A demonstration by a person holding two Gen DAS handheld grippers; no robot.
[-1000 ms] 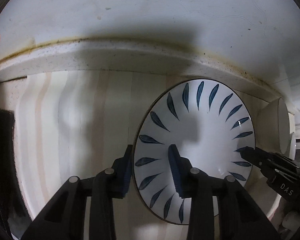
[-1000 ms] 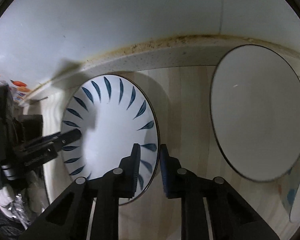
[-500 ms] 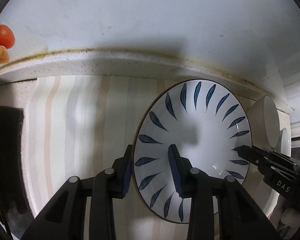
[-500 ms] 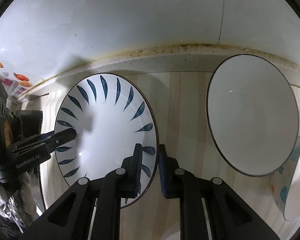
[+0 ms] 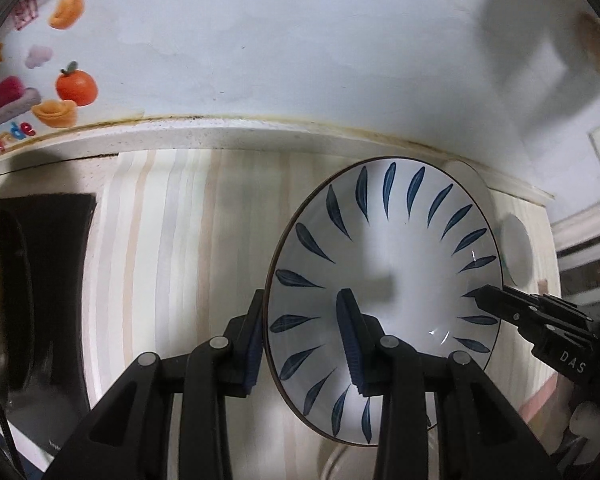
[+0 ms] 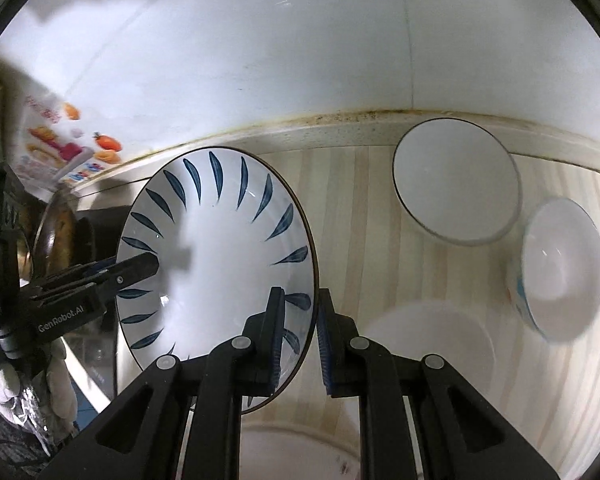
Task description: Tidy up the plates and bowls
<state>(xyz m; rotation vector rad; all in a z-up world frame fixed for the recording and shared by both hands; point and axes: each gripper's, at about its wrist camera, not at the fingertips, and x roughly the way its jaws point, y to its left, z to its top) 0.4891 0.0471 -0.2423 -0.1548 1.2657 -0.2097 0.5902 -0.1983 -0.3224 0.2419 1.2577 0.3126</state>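
Note:
A white plate with blue leaf marks (image 5: pixel 384 272) (image 6: pixel 216 264) hangs tilted above the striped wooden counter (image 5: pixel 172 248), held by both grippers. My left gripper (image 5: pixel 300 308) is shut on the plate's left rim, one pad under it and one on its face. My right gripper (image 6: pixel 301 300) is shut on the opposite rim. Each gripper shows in the other's view: the right one (image 5: pixel 500 300) at the plate's right edge, the left one (image 6: pixel 140 266) at its left edge.
On the counter to the right stand a white bowl with a dark rim (image 6: pixel 456 180) and a blue-patterned bowl (image 6: pixel 560 272); a pale white dish (image 6: pixel 428 344) lies below them. A black appliance (image 5: pixel 40 280) sits at the left. The wall (image 5: pixel 300 60) and a stained ledge (image 5: pixel 260 136) close the back.
Both grippers have risen with the plate between them. The counter and bowls look smaller and farther below, and more of the wall and its fruit stickers has come into view.

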